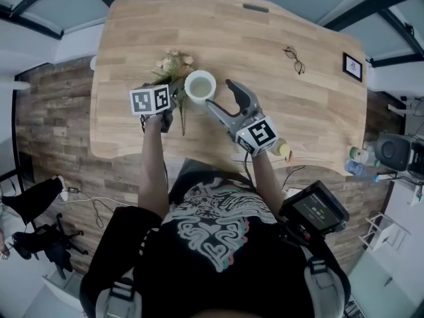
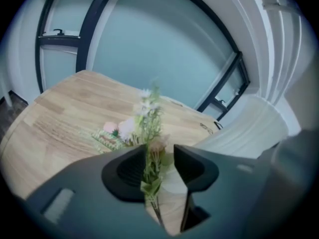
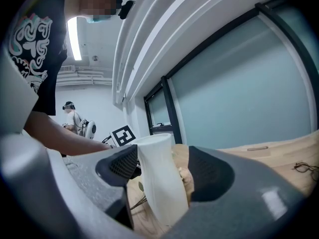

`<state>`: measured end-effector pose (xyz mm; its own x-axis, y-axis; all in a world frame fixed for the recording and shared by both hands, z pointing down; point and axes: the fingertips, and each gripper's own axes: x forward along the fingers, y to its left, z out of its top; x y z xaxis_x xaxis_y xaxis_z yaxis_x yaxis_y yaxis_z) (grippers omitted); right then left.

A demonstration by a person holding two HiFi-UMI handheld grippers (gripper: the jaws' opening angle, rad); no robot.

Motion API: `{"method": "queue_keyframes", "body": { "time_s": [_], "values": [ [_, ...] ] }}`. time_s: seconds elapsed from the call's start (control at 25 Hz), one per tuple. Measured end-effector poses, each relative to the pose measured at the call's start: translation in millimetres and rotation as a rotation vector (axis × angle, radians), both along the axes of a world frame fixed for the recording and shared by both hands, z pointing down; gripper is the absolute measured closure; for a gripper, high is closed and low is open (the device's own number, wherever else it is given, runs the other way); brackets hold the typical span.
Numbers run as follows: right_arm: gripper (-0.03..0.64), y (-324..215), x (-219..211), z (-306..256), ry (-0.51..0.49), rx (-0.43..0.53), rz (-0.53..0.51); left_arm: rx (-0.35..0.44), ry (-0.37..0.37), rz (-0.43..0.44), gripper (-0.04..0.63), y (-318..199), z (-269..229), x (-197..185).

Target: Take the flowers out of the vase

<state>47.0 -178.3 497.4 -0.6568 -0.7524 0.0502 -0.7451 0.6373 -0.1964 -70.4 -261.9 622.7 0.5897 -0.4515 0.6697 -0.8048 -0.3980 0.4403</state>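
The white vase stands upright on the wooden surface, and everything here lies close around it. The right claw reaches in level from the near side of the vase and pinches it: one pad lies against the neck, the other against the wider body lower down. The mouth of the vase shows pale, with no stems rising from it in the head view.

Just left of the vase, the left claw points down at a slant towards the surface. Its jaws are spread, with a thin green sprig between them. The sprig leans on one pad and a gap shows on the other side, so it is not squeezed.

A bunch of pale and pink flowers lies flat on the surface left of the vase, just beyond the left claw. A pair of glasses lies well apart, right of the vase.
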Motion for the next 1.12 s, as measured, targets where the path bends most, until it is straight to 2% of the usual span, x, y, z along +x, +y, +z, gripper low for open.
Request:
{"method": "queue_keyframes", "body": {
  "time_s": [0.32,0.44,0.48,0.56,0.64,0.76,0.84,1.0,1.12],
  "values": [
    [0.298,4.0,3.5,-3.0,0.007,-0.009,-0.009,0.066,0.013,-0.055,0.448,1.7,-20.1,-9.5],
    [0.299,10.8,5.4,-8.0,0.012,-0.008,-0.027,0.127,0.002,-0.078,0.449,6.4,-36.0,-12.7],
    [0.300,13.0,4.5,-10.4,0.013,-0.004,-0.037,0.158,0.004,-0.088,0.472,7.6,-43.2,-15.2],
    [0.302,17.1,2.7,-17.5,0.013,0.009,-0.051,0.220,0.012,-0.104,0.602,11.0,-58.1,-21.5],
    [0.306,20.4,3.0,-27.2,0.014,0.033,-0.050,0.270,0.024,-0.120,0.606,15.3,-73.0,-28.3],
    [0.459,24.9,4.4,-40.9,0.035,0.074,-0.034,0.332,0.039,-0.177,0.606,22.5,-96.3,-40.5],
    [0.617,28.5,5.3,-45.1,0.072,0.088,-0.007,0.367,0.059,-0.193,0.606,32.0,-111.8,-43.2],
    [0.618,30.7,8.8,-51.1,0.072,0.050,0.077,0.473,0.065,-0.135,0.606,55.7,-143.8,-34.1],
    [0.617,30.6,3.5,-61.7,0.087,0.057,0.125,0.554,0.014,-0.098,0.606,69.1,-162.7,-32.0]
  ]
}}
